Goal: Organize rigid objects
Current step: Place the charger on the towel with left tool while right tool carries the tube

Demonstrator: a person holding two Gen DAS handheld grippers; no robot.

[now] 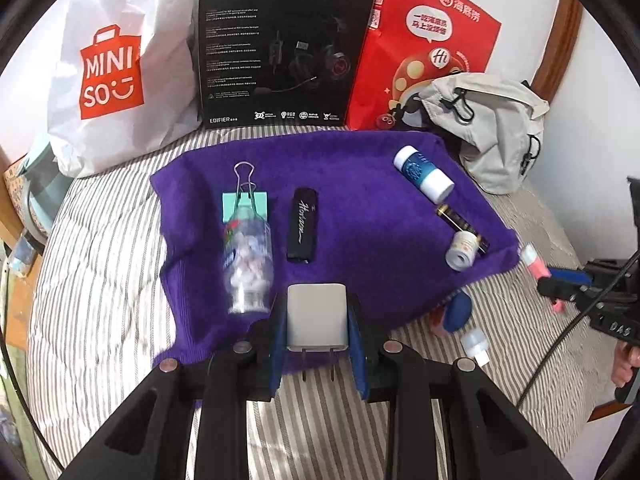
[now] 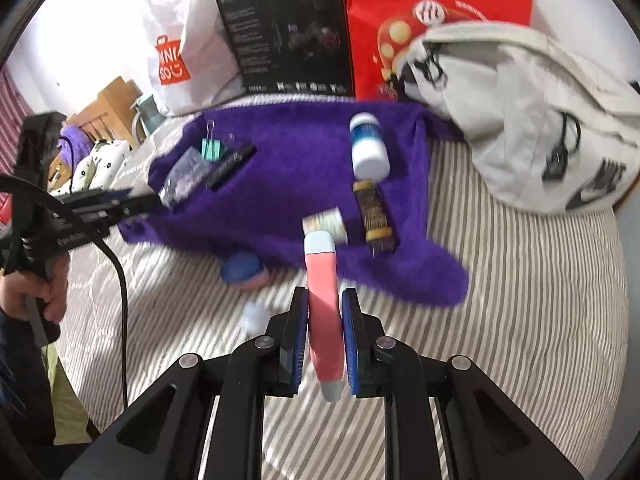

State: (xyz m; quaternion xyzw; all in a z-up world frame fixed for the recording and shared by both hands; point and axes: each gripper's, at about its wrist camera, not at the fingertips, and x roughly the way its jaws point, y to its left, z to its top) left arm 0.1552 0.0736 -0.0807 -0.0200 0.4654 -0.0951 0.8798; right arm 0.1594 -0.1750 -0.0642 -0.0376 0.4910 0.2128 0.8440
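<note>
**Inspector:** State of your left gripper (image 1: 318, 334)?

**Operator:** Clamped on a white charger (image 1: 317, 320), pads on its two sides, prongs pointing back toward my camera. It hangs over the near edge of the purple towel (image 1: 360, 208).

**Inspector:** What lies ahead of it?

**Operator:** Just ahead and left, a clear bottle (image 1: 248, 264) of pale pellets on its side, its neck over a teal clip (image 1: 244, 204). Straight ahead, a black case (image 1: 303, 226). Far right on the towel, a blue-and-white bottle (image 1: 423, 174), a dark tube (image 1: 460, 220) and a small white jar (image 1: 462, 254) touching that tube.

**Inspector:** Right gripper (image 2: 325, 340)?

**Operator:** Closed on a pink tube (image 2: 323, 312), held lengthwise, its pale cap forward over the towel's near edge. To its left, on the striped sheet (image 2: 520, 280), a blue-and-pink item (image 2: 242, 272) and a small white piece (image 2: 256, 318), both blurred.

**Inspector:** Beyond the towel?

**Operator:** A white bag (image 1: 116, 64), black box (image 1: 280, 48), red bag (image 1: 424, 36) and grey backpack (image 2: 532, 112).
</note>
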